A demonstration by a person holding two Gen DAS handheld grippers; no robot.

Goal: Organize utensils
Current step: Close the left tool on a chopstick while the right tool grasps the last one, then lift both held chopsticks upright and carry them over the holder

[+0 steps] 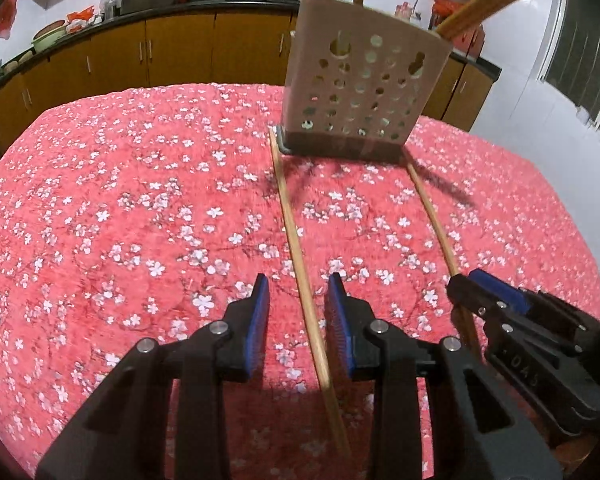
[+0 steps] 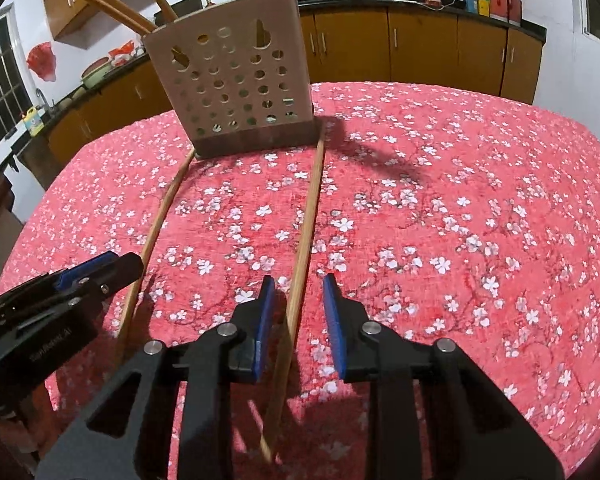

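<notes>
Two chopsticks lie loose on the red flowered tablecloth [image 1: 120,200], running from near the camera up to the foot of the pale perforated holder [image 1: 360,92]. From the left wrist, the left gripper [image 1: 298,320] straddles the left chopstick [image 1: 296,248]; its blue pads stand a little apart on either side of the stick and do not press it, so nothing is held. The right gripper [image 1: 466,280] shows at the right edge, over the right chopstick [image 1: 436,224].

From the right wrist, the right gripper [image 2: 298,316] likewise brackets the right chopstick [image 2: 306,232], jaws partly open, the stick nearer the left pad, untouched as far as I can see. The left gripper [image 2: 112,266] sits low left beside the left chopstick [image 2: 156,228]. The holder [image 2: 236,80] already carries several chopsticks leaning out of its top.

Each stick is thin, smooth, light wood. Lying flat on soft cloth, it could roll or slip aside as the pads close, or pivot downward if pinched near one end.
</notes>
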